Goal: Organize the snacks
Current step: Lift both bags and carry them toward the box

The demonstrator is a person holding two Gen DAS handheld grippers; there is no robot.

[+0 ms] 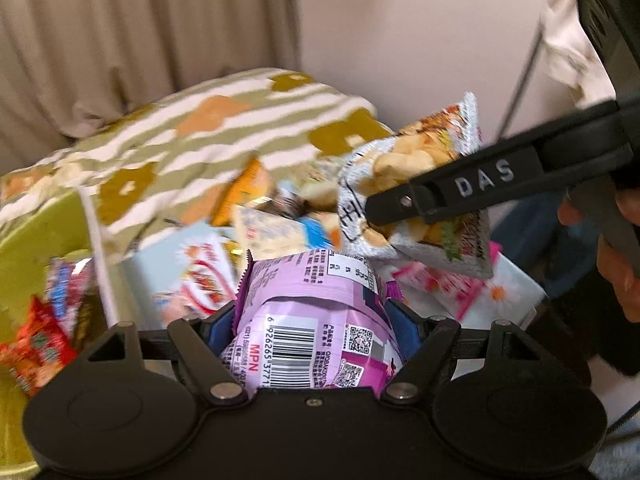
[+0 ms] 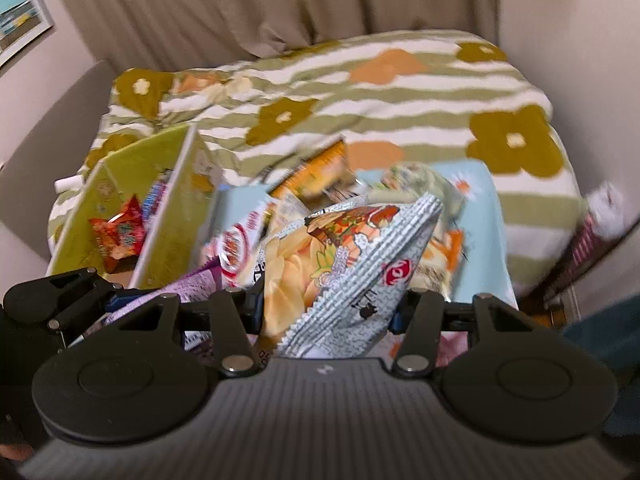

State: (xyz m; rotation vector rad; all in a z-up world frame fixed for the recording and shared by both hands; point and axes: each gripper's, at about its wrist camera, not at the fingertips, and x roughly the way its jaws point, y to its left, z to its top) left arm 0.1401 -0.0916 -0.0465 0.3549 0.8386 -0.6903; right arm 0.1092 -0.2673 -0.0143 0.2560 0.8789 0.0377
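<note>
My left gripper (image 1: 314, 332) is shut on a purple snack bag (image 1: 316, 312) with a barcode, held above the pile. My right gripper (image 2: 328, 308) is shut on a silver-grey chip bag (image 2: 340, 268), lifted off the pile; the same chip bag (image 1: 420, 184) and the right gripper's black finger (image 1: 460, 190) show at the right of the left wrist view. In the right wrist view the purple bag (image 2: 192, 288) and the left gripper (image 2: 116, 302) appear at the lower left. A green box (image 2: 132, 200) at the left holds a red packet (image 2: 120, 236) and another snack.
A light blue bin (image 2: 486, 216) with several mixed snack packets sits on a bed with a green-striped flower blanket (image 2: 400, 96). Curtains hang behind the bed, a wall stands to the right. A hand (image 1: 616, 256) grips the right tool.
</note>
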